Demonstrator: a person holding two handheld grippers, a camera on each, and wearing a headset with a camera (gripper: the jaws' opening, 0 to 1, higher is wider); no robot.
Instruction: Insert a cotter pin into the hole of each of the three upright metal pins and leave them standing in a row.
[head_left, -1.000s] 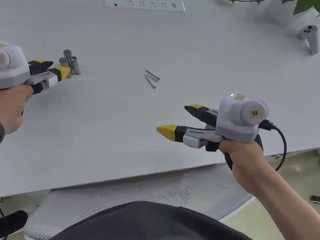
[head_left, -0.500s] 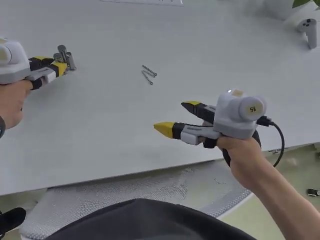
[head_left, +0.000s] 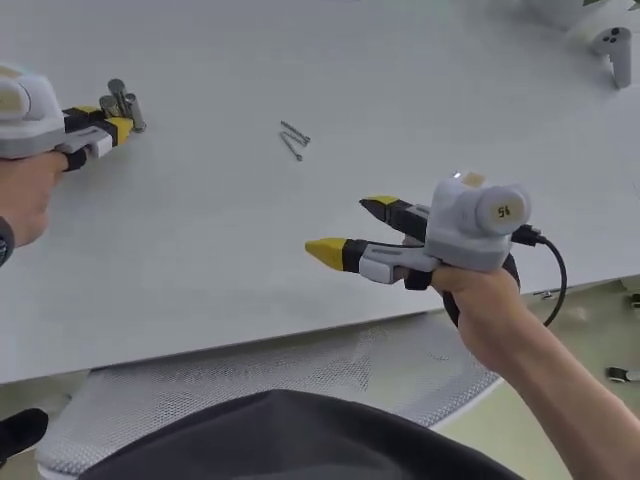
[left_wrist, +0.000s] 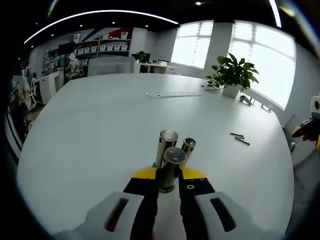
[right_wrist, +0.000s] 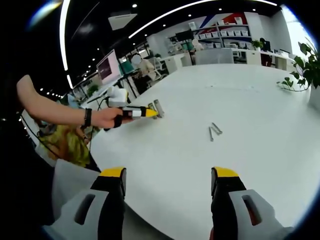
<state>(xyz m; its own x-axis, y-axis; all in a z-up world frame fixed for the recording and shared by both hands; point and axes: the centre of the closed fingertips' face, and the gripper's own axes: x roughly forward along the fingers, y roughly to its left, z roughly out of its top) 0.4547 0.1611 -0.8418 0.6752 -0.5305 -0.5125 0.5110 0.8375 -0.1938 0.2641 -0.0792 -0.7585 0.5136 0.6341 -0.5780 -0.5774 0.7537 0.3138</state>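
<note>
1. The three metal pins (left_wrist: 172, 150) are short shiny steel cylinders with flat round tops. They stand upright in a tight cluster (not a row) at the far left of the table (head_left: 300, 60), as the head view shows (head_left: 122, 98).
2. The cotter pins (head_left: 293, 140) are thin grey wire bits lying flat and loose near the middle of the table, well apart from the cylinders. They're too small for me to count (looks like two or three). They also show in the left gripper view (left_wrist: 239, 138) and the right gripper view (right_wrist: 214, 131).
3. The left gripper (left_wrist: 169, 176) has black jaws with yellow tips, drawn in narrow and clamped on the nearest pin (left_wrist: 170, 165) low down by its base. The other two pins stand just behind it. From the head view (head_left: 118, 125) it reaches in from the left edge, held in a hand (head_left: 25, 190).
4. The right gripper (head_left: 348, 228) is spread wide and holds nothing. It hangs over the near edge of the table, and its yellow tips point toward the cotter pins (same wide gap in its own view (right_wrist: 170, 175)). A black cable (head_left: 555, 280) loops off the back of it.
5. The tabletop is plain smooth matte white. A white handheld controller (head_left: 612, 50) sits at the far right corner, and a grey mesh chair seat (head_left: 300, 380) is tucked under the near edge.
</note>
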